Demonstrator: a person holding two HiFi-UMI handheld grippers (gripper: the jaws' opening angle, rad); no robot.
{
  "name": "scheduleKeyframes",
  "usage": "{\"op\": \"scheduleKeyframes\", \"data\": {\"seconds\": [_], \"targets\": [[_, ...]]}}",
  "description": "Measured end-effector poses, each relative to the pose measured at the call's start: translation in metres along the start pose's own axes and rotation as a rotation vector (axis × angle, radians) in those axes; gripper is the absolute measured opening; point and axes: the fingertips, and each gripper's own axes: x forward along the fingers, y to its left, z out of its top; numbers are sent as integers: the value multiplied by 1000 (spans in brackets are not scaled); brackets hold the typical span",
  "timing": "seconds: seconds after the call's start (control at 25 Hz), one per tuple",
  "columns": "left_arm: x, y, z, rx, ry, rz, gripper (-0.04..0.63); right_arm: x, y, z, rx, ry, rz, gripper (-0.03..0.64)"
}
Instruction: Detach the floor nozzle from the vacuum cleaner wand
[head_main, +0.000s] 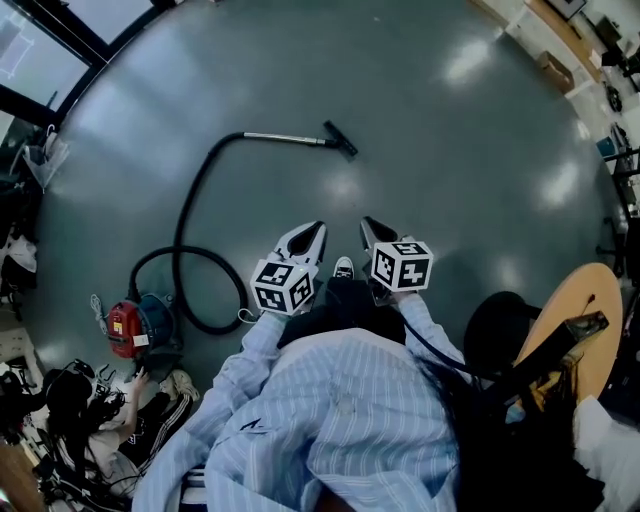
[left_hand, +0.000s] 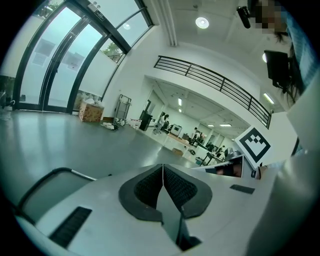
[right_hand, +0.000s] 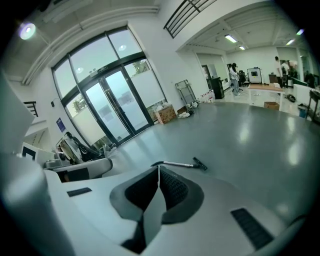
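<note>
Grey hall floor (head_main: 450, 150): the floor nozzle (head_main: 340, 139) lies well ahead, attached to the wand (head_main: 285, 138). Left tongs (head_main: 314, 231) and right tongs (head_main: 369, 225), both clenched and empty, should open before gripping either side of the joint.

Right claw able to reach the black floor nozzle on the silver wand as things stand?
Probably not yet: the black floor nozzle lies well ahead on the grey floor, and the right claw is shut. Nothing stands between them.
</note>
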Motion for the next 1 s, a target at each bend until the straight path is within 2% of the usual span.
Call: {"op": "scheduleKeyframes", "data": {"seconds": [0.28,0.6,0.84,1.0], "targets": [[35,5,31,-6,-33,72,8,21,-33,44,2,-3,49,14],[62,39,64,0,-49,99,8,59,-45,74,26,-5,74,14],[105,89,84,0,-14,63,8,108,-56,99,56,2,47,14],[149,131,108,-6,28,20,8,146,-72,133,81,9,0,14]]}}
